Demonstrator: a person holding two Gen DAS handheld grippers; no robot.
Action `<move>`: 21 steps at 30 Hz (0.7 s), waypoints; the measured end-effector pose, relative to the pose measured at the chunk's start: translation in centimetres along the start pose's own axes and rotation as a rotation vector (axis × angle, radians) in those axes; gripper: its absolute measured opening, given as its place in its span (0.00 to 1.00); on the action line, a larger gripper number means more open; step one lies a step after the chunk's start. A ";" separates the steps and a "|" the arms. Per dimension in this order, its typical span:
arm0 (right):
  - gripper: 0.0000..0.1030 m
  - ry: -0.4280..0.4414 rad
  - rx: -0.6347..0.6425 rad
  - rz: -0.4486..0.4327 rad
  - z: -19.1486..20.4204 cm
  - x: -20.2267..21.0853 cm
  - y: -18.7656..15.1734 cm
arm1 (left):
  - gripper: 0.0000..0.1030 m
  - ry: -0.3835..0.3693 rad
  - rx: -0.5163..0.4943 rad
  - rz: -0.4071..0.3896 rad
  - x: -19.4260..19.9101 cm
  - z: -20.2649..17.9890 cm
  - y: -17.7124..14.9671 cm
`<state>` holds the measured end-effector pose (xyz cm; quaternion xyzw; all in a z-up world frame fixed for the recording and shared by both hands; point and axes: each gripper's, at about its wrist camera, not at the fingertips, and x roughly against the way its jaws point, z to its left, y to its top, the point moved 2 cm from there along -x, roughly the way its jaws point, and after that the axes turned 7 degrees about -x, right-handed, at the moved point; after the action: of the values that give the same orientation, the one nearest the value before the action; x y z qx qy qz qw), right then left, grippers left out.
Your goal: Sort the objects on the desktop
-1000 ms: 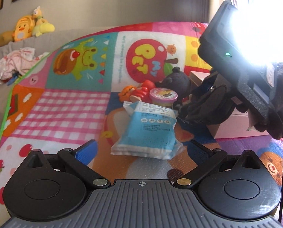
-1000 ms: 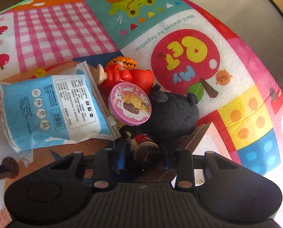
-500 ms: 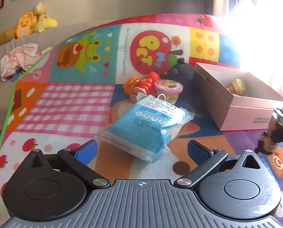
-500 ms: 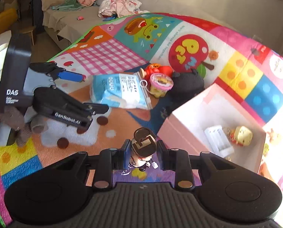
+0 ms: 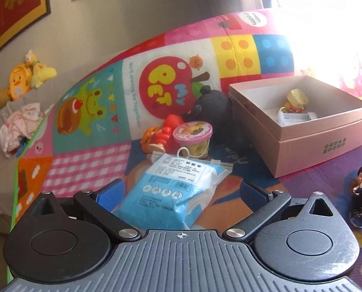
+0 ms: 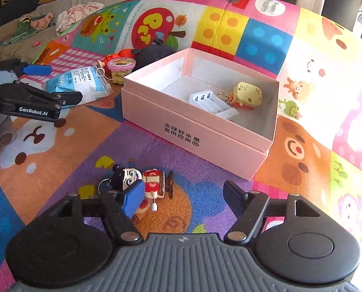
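Right gripper (image 6: 182,196) jaws just opened, wide apart, over doll keychain (image 6: 142,181) lying on play mat (image 6: 302,160), near pink box (image 6: 195,131). Left gripper (image 5: 181,191) spread, unclamped, around blue wipes pack (image 5: 173,189).

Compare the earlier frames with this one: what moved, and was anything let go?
The right tool carried the small figurine away from the toy pile to the mat in front of the pink box. Its jaws have just opened; the figurine lies released on the mat, outside the box. The left tool edged closer over the blue packet, open. The toy pile and box contents are unchanged.
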<state>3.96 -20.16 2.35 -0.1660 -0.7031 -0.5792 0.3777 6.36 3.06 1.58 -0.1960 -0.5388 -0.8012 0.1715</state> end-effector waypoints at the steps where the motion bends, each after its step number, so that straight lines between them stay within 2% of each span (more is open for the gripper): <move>1: 0.74 -0.003 0.001 -0.002 0.0 -0.1 -0.2 | 1.00 0.012 -0.020 0.011 -0.5 -0.1 0.1; 4: 0.79 -0.008 0.006 -0.015 -0.1 -0.1 -0.7 | 1.00 0.067 -0.083 0.034 -1.9 0.2 -0.1; 7: 0.81 -0.010 -0.002 -0.026 -0.5 -0.1 -0.9 | 1.00 0.189 -0.125 0.055 -3.2 1.8 -0.2; 9: 0.82 -0.001 -0.020 -0.028 -0.7 -0.2 -1.1 | 1.00 0.258 -0.102 0.072 -3.7 3.2 0.2; 10: 0.82 0.003 -0.029 -0.029 -0.9 -0.3 -1.1 | 1.00 0.239 -0.066 0.060 -3.4 3.8 0.7; 11: 0.83 0.008 -0.039 -0.031 -1.0 -0.5 -1.2 | 1.00 0.183 -0.029 0.035 -2.9 4.2 1.2; 13: 0.84 0.013 -0.061 -0.033 -1.1 -0.8 -1.4 | 1.00 0.023 0.029 -0.009 -2.2 4.0 2.5; 14: 0.84 0.017 -0.073 -0.031 -1.2 -1.0 -1.4 | 0.98 -0.026 0.035 -0.015 -2.2 3.5 3.0; 15: 0.84 0.022 -0.089 -0.028 -1.3 -1.2 -1.5 | 0.89 -0.061 0.028 -0.012 -2.6 2.8 3.6; 17: 0.84 0.027 -0.107 -0.030 -1.4 -1.3 -1.7 | 0.74 -0.094 0.021 0.007 -3.9 1.7 4.4; 21: 0.87 0.017 -0.135 -0.040 -1.5 -1.2 -2.6 | 0.74 -0.107 0.055 0.049 -7.7 0.5 5.4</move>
<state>3.48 -22.00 -0.29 -0.1723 -0.6623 -0.6341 0.3600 15.72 2.12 2.20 -0.2467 -0.5640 -0.7701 0.1672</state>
